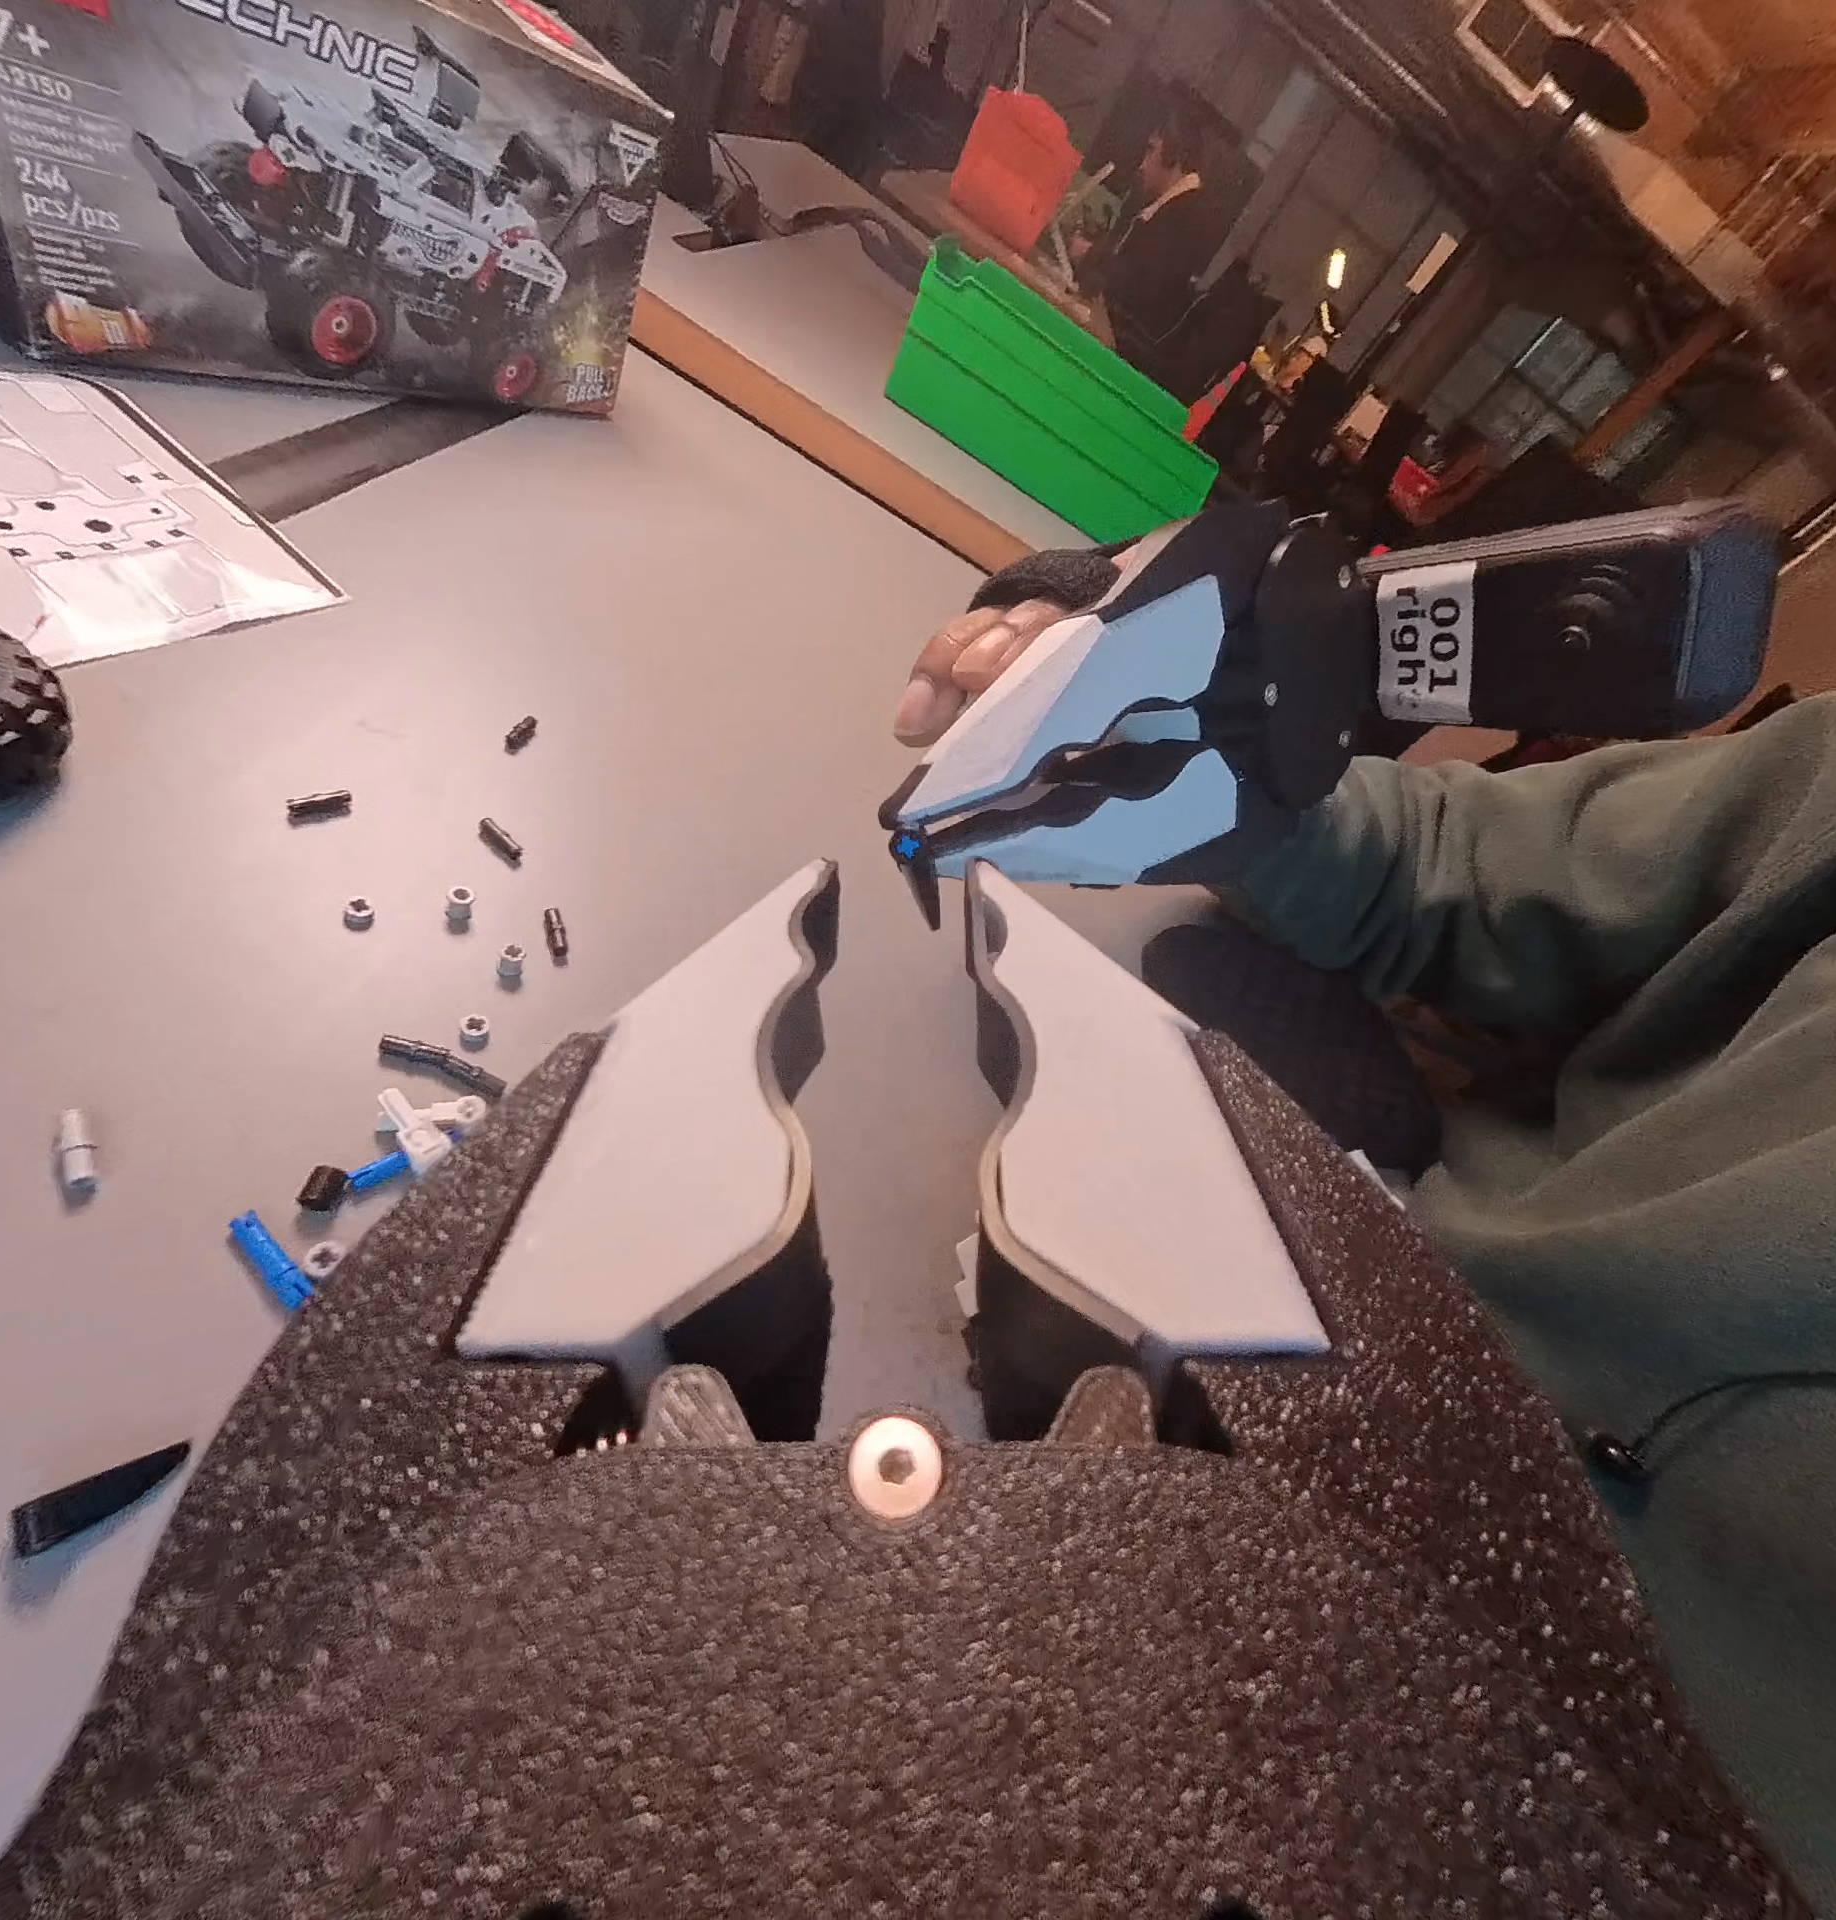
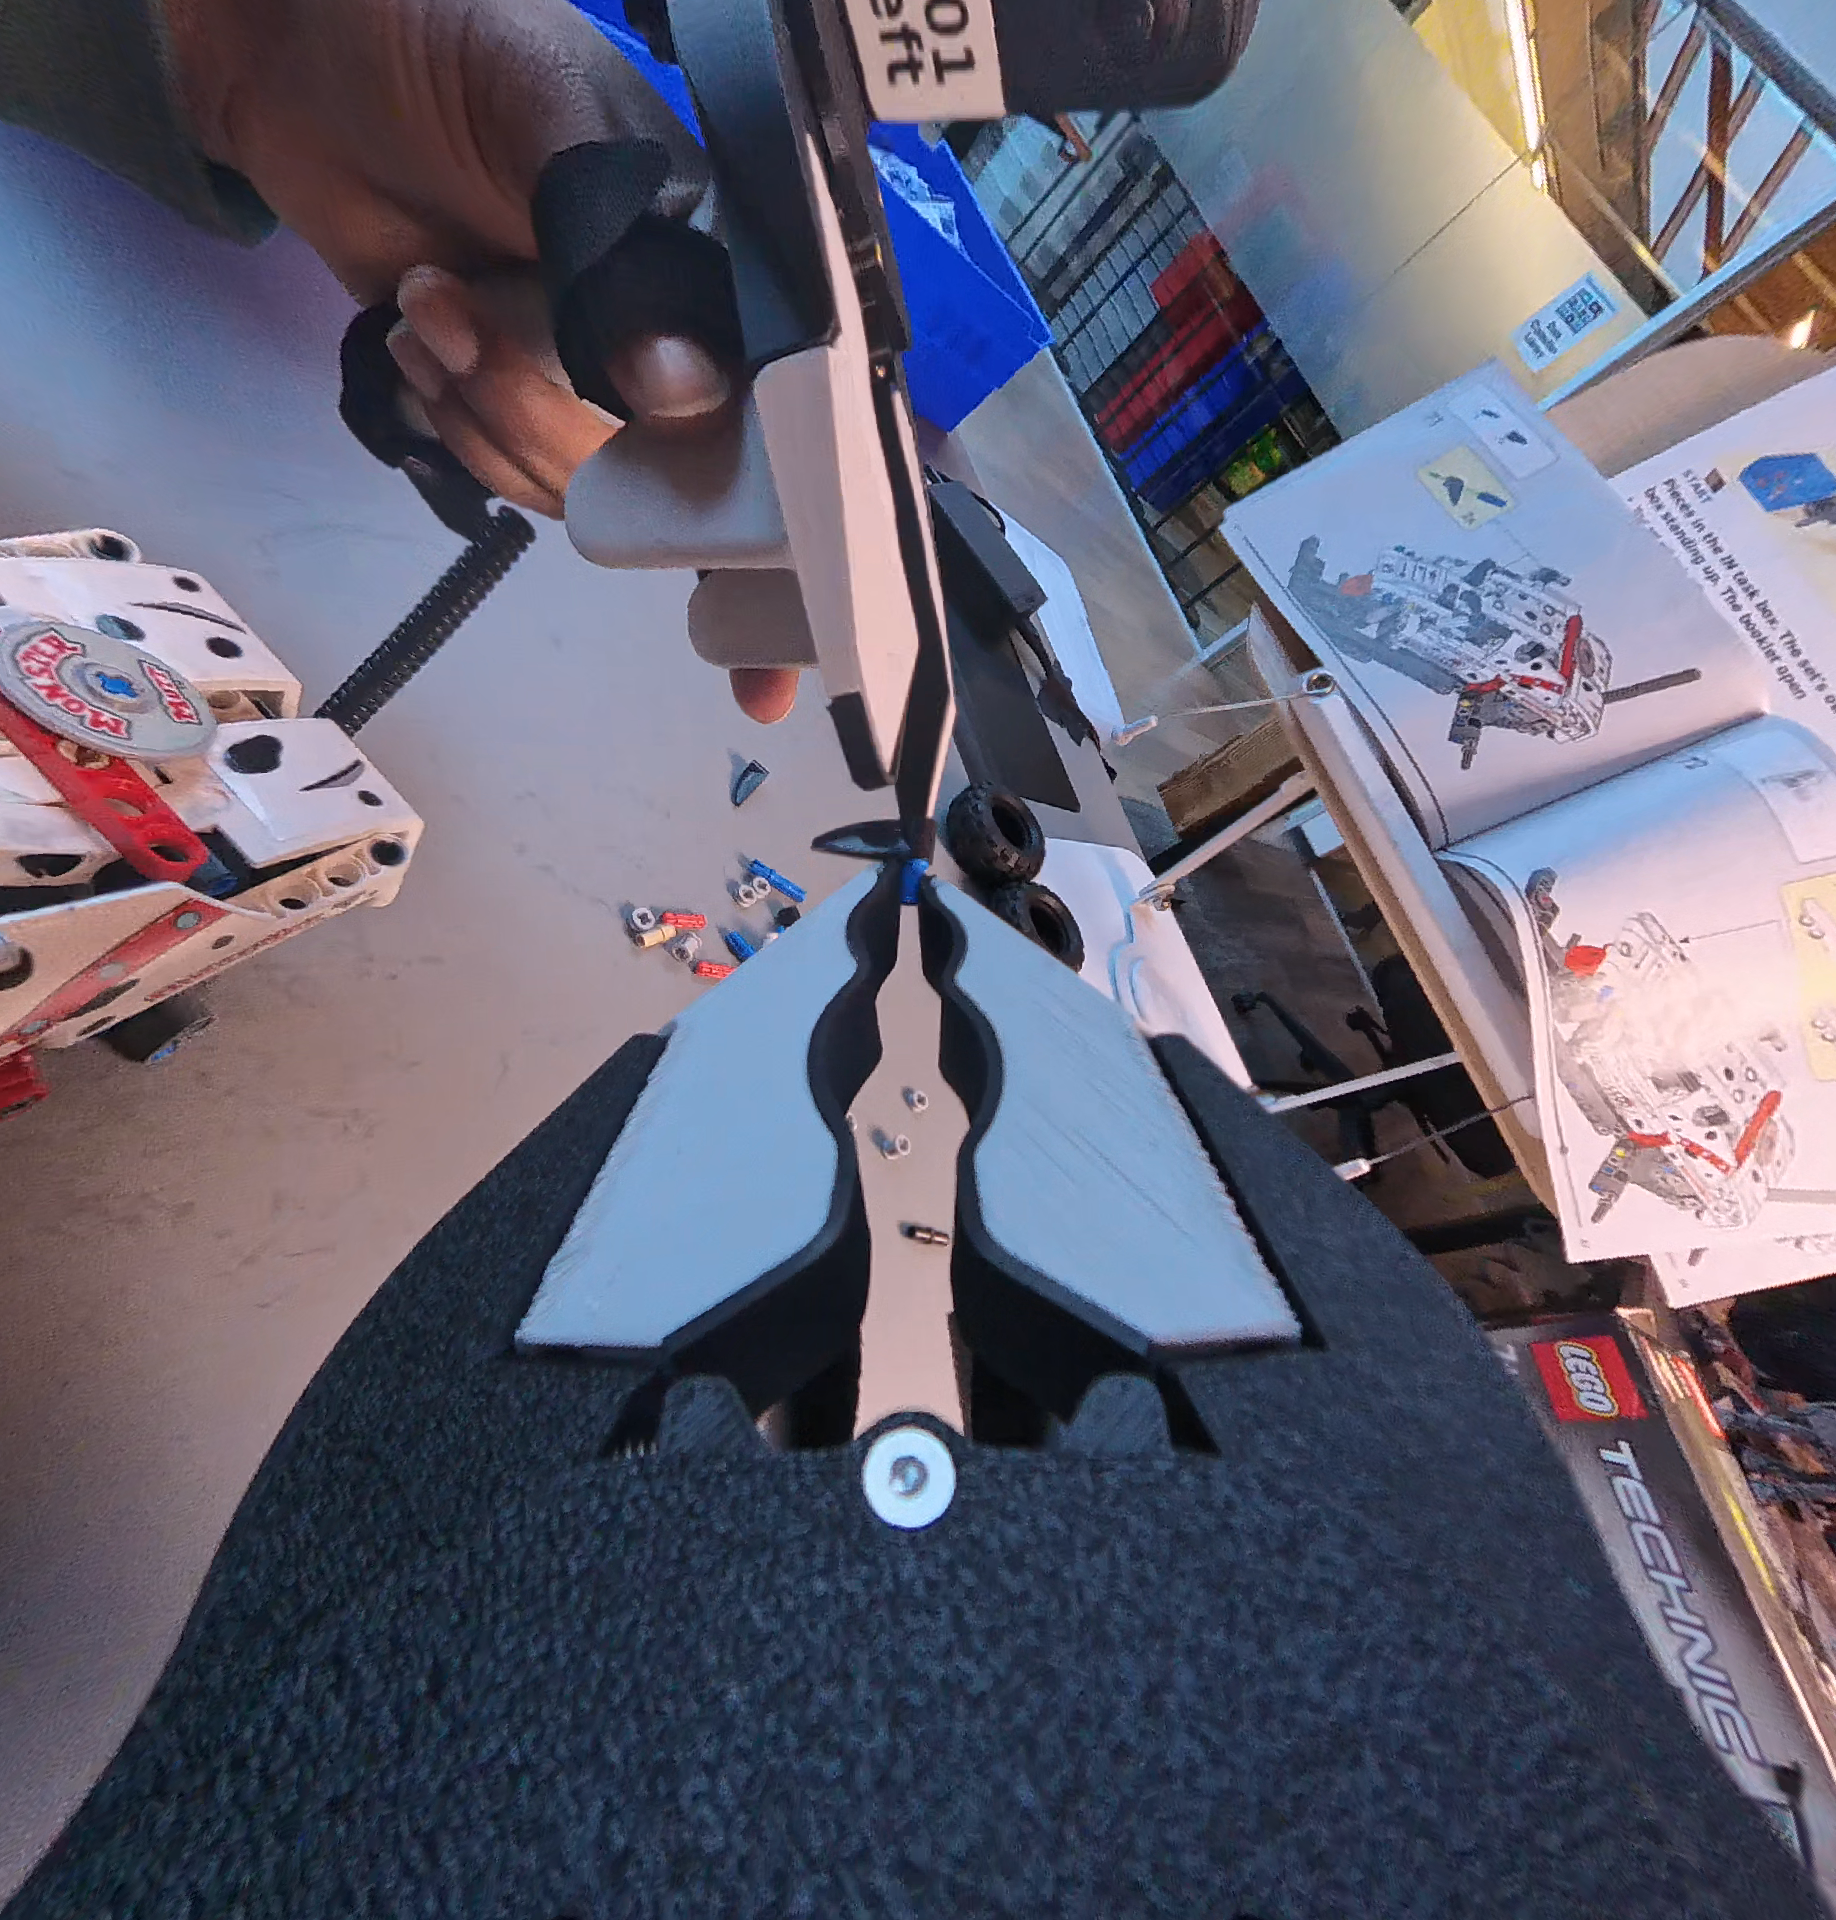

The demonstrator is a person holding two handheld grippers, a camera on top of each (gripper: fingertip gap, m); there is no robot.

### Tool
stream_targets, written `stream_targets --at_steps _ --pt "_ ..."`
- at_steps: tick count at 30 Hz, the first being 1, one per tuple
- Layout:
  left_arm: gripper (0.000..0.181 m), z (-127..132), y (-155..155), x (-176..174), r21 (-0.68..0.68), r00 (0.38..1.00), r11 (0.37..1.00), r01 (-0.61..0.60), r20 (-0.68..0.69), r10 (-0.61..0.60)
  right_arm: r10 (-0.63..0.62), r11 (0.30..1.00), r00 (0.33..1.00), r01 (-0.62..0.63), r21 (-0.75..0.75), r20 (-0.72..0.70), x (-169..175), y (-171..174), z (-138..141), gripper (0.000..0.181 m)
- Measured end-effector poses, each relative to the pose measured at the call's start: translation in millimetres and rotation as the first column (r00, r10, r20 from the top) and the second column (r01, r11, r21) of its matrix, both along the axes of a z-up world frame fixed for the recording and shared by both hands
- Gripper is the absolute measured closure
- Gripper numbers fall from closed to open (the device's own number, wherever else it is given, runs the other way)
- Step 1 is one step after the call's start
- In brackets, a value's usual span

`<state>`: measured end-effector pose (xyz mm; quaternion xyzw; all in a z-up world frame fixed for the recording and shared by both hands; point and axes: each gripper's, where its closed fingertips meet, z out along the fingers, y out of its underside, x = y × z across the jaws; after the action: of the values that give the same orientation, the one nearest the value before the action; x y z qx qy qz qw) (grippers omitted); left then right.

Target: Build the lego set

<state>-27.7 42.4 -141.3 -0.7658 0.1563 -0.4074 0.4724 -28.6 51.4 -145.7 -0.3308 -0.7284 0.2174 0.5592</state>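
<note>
My right gripper [image 2: 906, 894] is shut on a small blue pin [image 2: 912, 875] with a black pointed piece [image 2: 860, 840] on its end. In the left wrist view the right gripper [image 1: 919, 831] comes in from the right, holding the blue pin [image 1: 906, 848] and the black piece [image 1: 924, 894] just in front of my left gripper [image 1: 901, 883]. The left gripper is open, with the black piece hanging in the gap between its tips. In the right wrist view the left gripper [image 2: 909, 805] reaches down from above, edge-on, to the held piece.
A part-built white truck [image 2: 166, 769] stands at the left. Loose pins and bushes [image 1: 457, 935] lie on the grey table [image 1: 581, 623], with tyres [image 2: 997, 831], a black pointed part [image 1: 93, 1496], the set's box [image 1: 322, 208], an open booklet [image 2: 1568, 779], a sticker sheet [image 1: 93, 520] and a green bin [image 1: 1039, 416]. My left and right fingertips are right by each other.
</note>
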Motion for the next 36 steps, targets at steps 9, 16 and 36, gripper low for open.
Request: stream_targets --at_steps 9,16,36 --pt "0.178 17 -8 12 0.053 0.999 0.998 0.031 0.007 -0.031 0.029 0.997 0.996 -0.024 0.069 -0.082 2 -15 17 0.180" --pt "0.178 30 -2 -6 0.081 0.993 0.996 -0.030 0.120 0.020 0.056 0.997 0.997 -0.053 0.055 -0.056 10 -10 20 0.181" --pt "0.177 43 -29 26 0.090 0.928 0.973 0.214 0.291 -0.232 0.175 0.985 0.975 -0.173 0.025 -0.137 16 -38 42 0.174"
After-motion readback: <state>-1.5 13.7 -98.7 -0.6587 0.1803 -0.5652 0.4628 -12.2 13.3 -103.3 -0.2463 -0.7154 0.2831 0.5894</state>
